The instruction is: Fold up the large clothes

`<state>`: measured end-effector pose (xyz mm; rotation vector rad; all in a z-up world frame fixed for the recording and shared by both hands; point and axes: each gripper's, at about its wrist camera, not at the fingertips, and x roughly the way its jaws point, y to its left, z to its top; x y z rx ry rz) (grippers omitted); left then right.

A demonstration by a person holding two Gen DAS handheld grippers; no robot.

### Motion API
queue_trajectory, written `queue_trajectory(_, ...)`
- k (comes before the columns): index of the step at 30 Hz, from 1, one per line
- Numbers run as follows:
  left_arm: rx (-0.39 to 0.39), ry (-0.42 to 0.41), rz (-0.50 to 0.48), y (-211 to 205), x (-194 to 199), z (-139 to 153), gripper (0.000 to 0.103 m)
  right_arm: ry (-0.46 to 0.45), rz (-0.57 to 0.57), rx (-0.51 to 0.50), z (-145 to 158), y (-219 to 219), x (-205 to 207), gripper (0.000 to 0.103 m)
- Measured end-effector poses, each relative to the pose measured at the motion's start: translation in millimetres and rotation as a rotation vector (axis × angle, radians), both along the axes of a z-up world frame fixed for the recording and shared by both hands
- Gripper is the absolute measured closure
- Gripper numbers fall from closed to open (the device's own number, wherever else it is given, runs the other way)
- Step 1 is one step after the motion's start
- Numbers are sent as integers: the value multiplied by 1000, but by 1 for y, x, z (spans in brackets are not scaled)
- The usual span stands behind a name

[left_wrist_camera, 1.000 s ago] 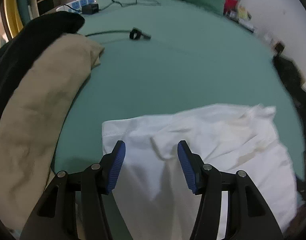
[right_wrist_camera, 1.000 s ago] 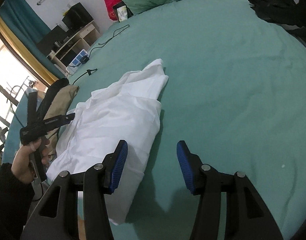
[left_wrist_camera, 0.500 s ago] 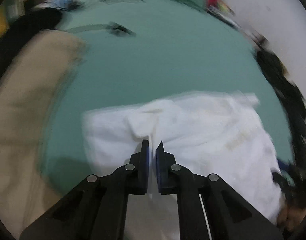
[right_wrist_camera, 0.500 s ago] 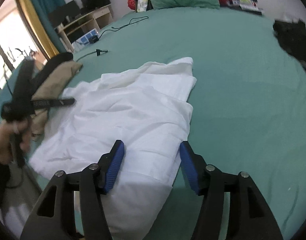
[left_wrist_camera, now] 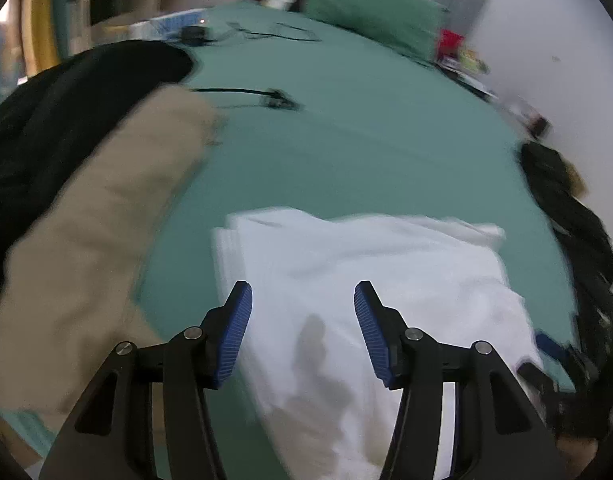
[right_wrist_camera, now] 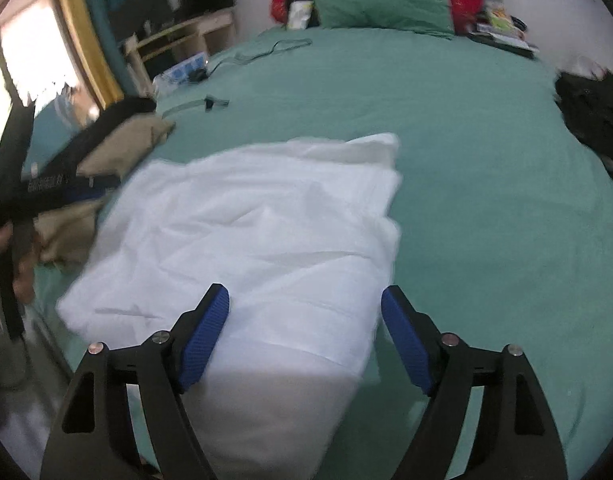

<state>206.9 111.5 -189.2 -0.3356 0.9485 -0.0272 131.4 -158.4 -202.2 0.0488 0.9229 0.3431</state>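
A large white garment lies folded over in a rough rectangle on the green bed, its near end hanging over the bed's front edge. My left gripper is open and empty just above its near left part. In the right wrist view the white garment fills the middle, and my right gripper is open and empty above its near right corner. The left gripper shows there at the far left, held in a hand.
A tan garment on a black one lies left of the white garment. Another black garment sits at the bed's right edge. A cable with a plug, a power strip and a green pillow lie farther back.
My left gripper was shut on a fold of the white garment half a second ago and has opened and let it go. The right gripper swung left over the garment and stayed open.
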Motion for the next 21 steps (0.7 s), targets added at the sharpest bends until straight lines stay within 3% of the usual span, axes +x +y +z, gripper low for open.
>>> queue_trajectory(2,-55,34,-94,-19,-1,-7,47,-10,-46,35,7,-17,-5,24)
queue_trajectory(5,-124,152,-252,-46,0,-35,46,-3,-136,94,11,-50,-11,24)
queue_trajectory(6,-129,188,-272,-53,-2,-45,46,3,-154,97,10,-57,-12,24)
queue_trajectory(8,-137,154,-251,-54,-8,-44,46,17,-189,96,6,-70,-12,23)
queue_trajectory(10,-204,144,-255,-47,-11,-44,48,31,-203,124,2,-78,-12,23)
queue_trajectory(11,-241,138,-260,-42,-13,-45,77,34,-203,147,2,-78,-11,24)
queue_trajectory(12,-254,139,-260,-38,-16,-43,97,41,-198,206,-1,-81,-10,24)
queue_trajectory(15,-215,86,-231,-22,-36,-26,98,74,-166,291,-7,-77,-9,24)
queue_trajectory(18,-177,40,-176,-5,-54,-13,98,106,-81,230,-15,-52,-11,24)
queue_trajectory(21,-108,47,-141,3,-66,-16,98,106,-35,164,-26,-28,-17,24)
